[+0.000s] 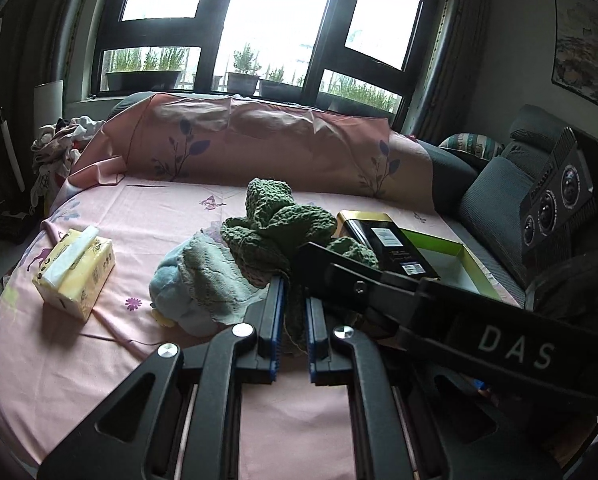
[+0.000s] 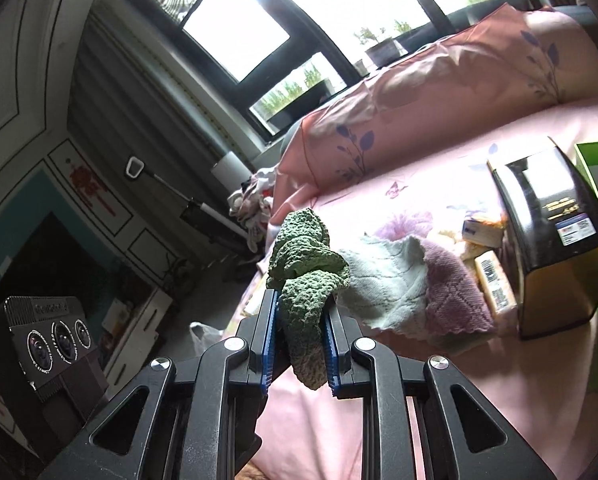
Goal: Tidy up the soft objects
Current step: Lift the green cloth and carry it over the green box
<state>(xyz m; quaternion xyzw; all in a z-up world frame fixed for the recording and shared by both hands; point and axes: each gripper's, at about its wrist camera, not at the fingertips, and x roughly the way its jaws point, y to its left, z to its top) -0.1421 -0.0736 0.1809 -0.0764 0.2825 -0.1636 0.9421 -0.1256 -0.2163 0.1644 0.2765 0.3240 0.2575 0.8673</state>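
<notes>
Green knitted cloth (image 1: 283, 224) is hanging bunched between both grippers above the bed (image 1: 147, 216) with its pink floral sheet. Left gripper (image 1: 293, 312) is pinching a thin strand of it, jaws clenched nearly together. Right gripper (image 2: 301, 340) is clamping a thicker fold of the same cloth, jaws narrowed onto it. Just beside and partly under the cloth, a pale mint and mauve knitted cloth (image 2: 395, 284) is lying on a light blue plush toy (image 1: 171, 284). A yellow tissue pack (image 1: 75, 272) is sitting well apart, while a black box (image 2: 555, 240) is resting against a green-rimmed open box (image 1: 455, 256).
</notes>
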